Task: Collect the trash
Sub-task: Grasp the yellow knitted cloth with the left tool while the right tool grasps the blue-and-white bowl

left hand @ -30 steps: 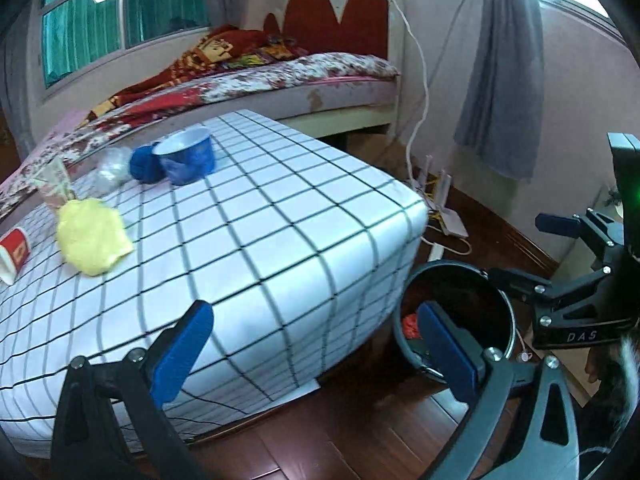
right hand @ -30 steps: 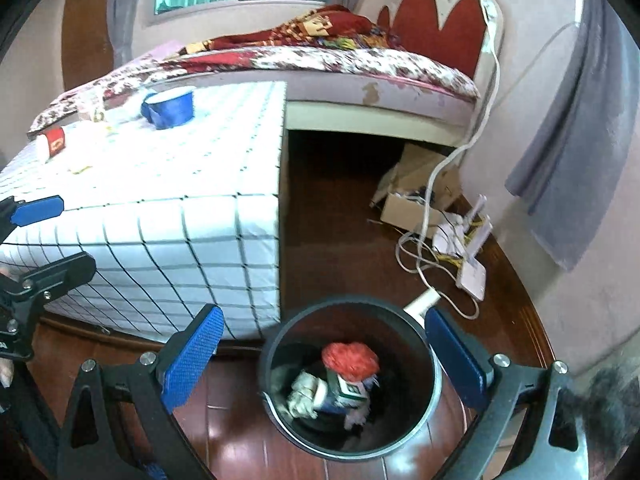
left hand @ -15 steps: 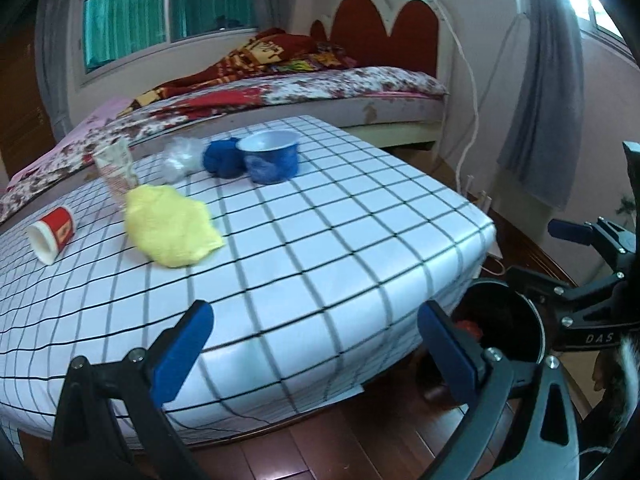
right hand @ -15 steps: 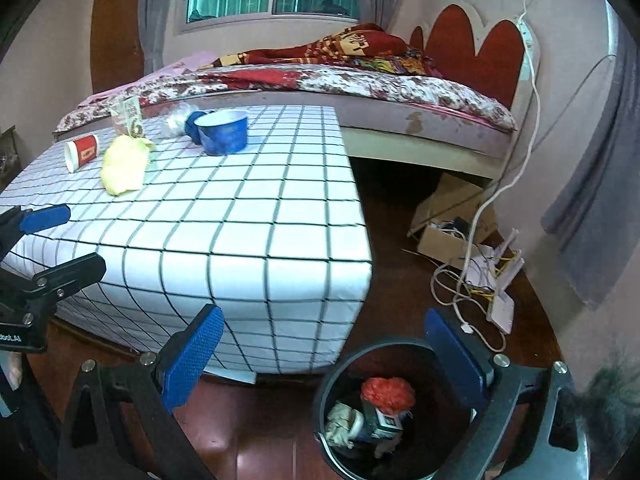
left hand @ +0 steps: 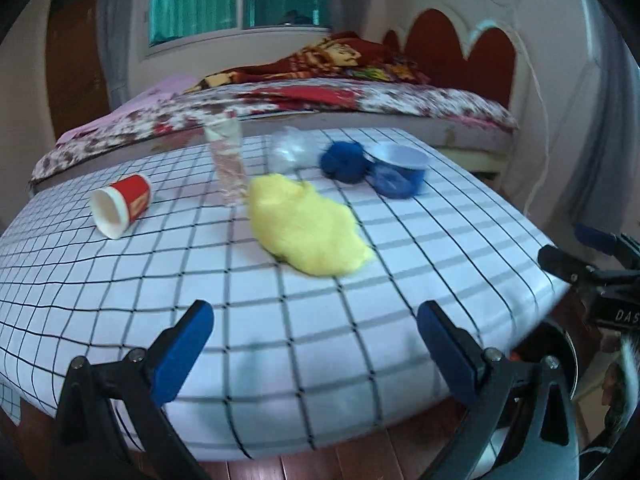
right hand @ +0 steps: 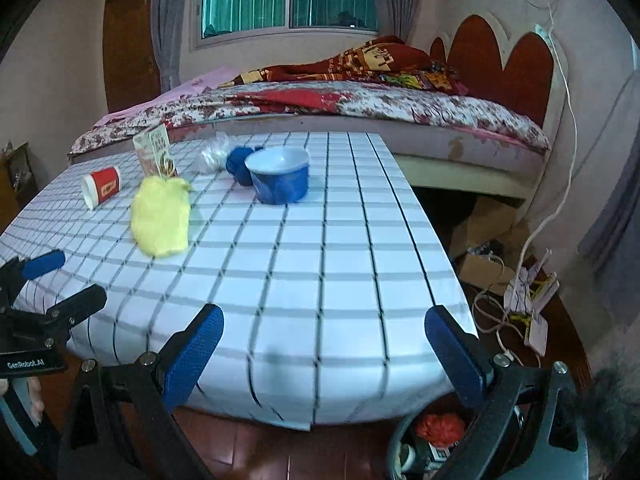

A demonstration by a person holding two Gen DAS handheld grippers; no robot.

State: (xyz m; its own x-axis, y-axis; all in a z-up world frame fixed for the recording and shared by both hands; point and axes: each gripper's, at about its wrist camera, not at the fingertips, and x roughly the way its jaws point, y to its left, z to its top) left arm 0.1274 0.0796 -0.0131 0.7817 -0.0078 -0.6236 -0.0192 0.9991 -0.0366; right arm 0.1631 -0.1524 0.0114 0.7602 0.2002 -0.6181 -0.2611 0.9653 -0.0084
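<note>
Both cameras have swung up off the bin since a second ago: then the right wrist view looked straight down into it, now both views face the checked table (right hand: 320, 264) and the bin (right hand: 404, 440) is only a sliver at the bottom right, on the floor by the table's near corner. Left gripper (left hand: 316, 344) and right gripper (right hand: 324, 344) both have jaws spread wide, nothing between the pads, hovering off the near edge of the table. I read that as a drop-off finished and the reach for the next piece starting. Bin already holds a red crumpled wad (right hand: 440, 428) plus some packaging, hard to identify. Trash left on the table: yellow crumpled lump (left hand: 308, 232) closest to the left gripper, red paper cup (left hand: 120, 210) lying on its side further left, a clear plastic wrapper (left hand: 228, 164) standing up just behind the yellow lump (printed packet in the right view, blurred in the left), crinkled clear plastic (left hand: 290, 150), a blue wad (left hand: 346, 162) touching the blue bowl (right hand: 280, 180). So roughly six items to go, well under half done by my estimate. Yellow lump looks like the obvious next pick: soft, nearest, with bare cloth around its near side.
</note>
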